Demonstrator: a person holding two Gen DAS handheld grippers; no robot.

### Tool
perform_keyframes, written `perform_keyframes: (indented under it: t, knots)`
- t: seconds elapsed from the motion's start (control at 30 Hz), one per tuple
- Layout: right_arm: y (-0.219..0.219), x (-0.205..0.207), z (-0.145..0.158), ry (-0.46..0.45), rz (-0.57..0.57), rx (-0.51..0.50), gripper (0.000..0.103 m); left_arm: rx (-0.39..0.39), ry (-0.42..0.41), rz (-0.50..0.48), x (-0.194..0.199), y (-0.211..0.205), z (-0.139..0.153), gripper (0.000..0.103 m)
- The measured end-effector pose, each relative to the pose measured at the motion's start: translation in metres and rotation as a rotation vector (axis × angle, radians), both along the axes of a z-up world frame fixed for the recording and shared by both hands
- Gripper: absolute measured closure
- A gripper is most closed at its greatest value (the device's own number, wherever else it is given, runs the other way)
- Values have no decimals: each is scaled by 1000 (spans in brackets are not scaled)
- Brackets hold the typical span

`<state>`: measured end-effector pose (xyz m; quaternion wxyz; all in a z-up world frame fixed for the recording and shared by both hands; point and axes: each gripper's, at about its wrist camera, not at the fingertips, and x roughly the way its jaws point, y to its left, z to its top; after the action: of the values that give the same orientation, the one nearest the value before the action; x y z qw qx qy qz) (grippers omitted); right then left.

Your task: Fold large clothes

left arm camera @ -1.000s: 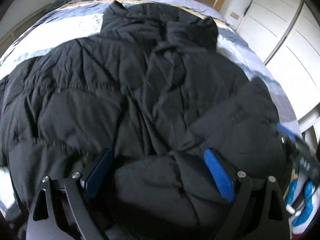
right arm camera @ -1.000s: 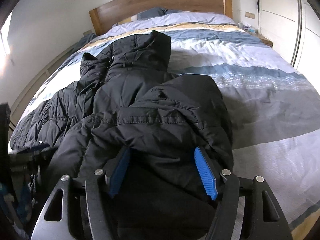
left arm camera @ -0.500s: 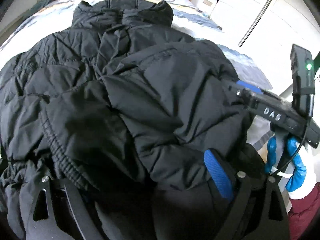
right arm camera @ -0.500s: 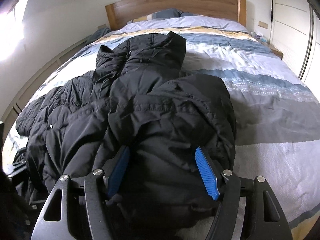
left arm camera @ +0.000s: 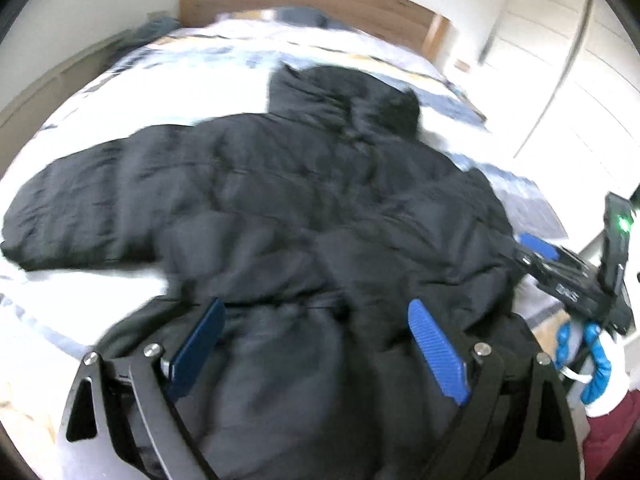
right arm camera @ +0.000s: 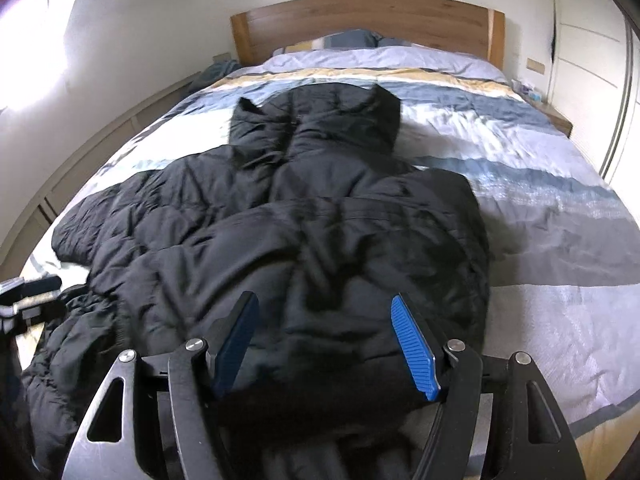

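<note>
**Black puffer jacket spread on the bed, both grippers at its hem**

The black puffer jacket lies on the striped duvet of the bed, hood toward the wooden headboard, one sleeve stretched out to the left (the other side is folded in over the body). The right gripper has its jaws spread wide, with jacket fabric bulging between the blue pads; whether they press it I cannot tell. The left gripper sits likewise, jaws wide around bunched hem fabric, grip unclear in the blur.
</note>
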<state>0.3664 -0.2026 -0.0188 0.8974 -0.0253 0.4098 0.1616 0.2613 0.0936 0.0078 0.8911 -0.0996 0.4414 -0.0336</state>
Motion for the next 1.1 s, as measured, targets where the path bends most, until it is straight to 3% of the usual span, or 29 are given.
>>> perform_keyframes:
  t: [0.13,0.33,0.67,1.1]
  knots:
    - [26,-18,13,-4,20,13,30,-7,-3,84,-16,60,5,9]
    - [59,-38,28,-6,5,30,29,-96,23,256,-43,168,-5,9]
    - [80,-50,35,11,-66,13,29,-415,5,527,-49,334,-60,10]
    - [67,-42,34,29,-165,-70,29,-739,-14,722,-11,421,-131,11]
